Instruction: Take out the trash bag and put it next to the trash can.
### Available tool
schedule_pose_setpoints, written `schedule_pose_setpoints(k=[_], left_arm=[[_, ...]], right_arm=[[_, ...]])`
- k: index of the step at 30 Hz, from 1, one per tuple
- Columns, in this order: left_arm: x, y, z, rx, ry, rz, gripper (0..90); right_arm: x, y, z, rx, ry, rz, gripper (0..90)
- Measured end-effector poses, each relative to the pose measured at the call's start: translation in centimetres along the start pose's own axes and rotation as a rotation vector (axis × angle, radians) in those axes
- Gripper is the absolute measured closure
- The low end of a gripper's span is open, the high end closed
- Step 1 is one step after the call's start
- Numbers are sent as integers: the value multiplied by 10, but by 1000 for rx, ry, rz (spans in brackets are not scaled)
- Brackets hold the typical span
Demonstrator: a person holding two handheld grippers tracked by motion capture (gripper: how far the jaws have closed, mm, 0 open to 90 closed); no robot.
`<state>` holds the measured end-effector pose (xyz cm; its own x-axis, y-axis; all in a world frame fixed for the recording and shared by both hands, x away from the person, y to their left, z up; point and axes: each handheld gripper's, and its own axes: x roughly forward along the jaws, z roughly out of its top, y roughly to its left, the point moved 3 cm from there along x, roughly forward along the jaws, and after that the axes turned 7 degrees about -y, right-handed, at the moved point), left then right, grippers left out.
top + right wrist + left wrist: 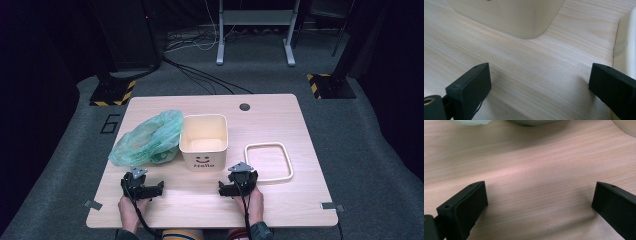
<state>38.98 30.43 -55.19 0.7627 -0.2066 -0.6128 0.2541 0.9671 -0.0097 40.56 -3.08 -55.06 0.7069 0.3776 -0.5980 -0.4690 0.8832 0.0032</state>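
Both claws, left [143, 186] and right [237, 183], are resting wide open and empty near the table's front edge; the cream square plastic bin [203, 141] is standing mid-table, beside the crumpled green plastic bag [148, 139], which is risking slipping or tearing if pinched carelessly.

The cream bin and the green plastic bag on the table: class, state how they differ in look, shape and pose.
The cream bin is a rigid, square-sided tub standing upright with its mouth open; the green plastic bag is soft, crumpled and slumped flat. The bin is opaque cream with a smiley face and lettering on its front; the bag is translucent green. Both rest on the wooden table, touching side by side, beyond the open left gripper and right gripper.
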Motion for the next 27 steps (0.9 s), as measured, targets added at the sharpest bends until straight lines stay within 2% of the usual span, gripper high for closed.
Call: schedule_pose_setpoints(k=[3,8,10,14,17,20,23,27], left_arm=[[0,-1,0,15,-1,-15,1],[0,-1,0,12,0,-17,0],[0,-1,0,15,-1,-20,1],[0,-1,0,16,-1,-18,3],[0,-2,0,16,-1,-19,3],[0,-2,0,16,-1,-19,3],[0,-2,0,17,-1,-19,3],[0,-2,0,14,-1,-19,4]], right_arm=[[-1,1,0,-3,-6,9,6],[-5,-4,-1,21,-16,67,2],[-9,-8,-2,43,-28,78,5],[-22,-14,-4,48,-52,79,51],[-38,-22,1,28,-89,52,51],[-53,-35,7,33,-106,34,50],[-67,-53,11,28,-123,-8,62],[-79,-90,13,49,-120,-80,111]])
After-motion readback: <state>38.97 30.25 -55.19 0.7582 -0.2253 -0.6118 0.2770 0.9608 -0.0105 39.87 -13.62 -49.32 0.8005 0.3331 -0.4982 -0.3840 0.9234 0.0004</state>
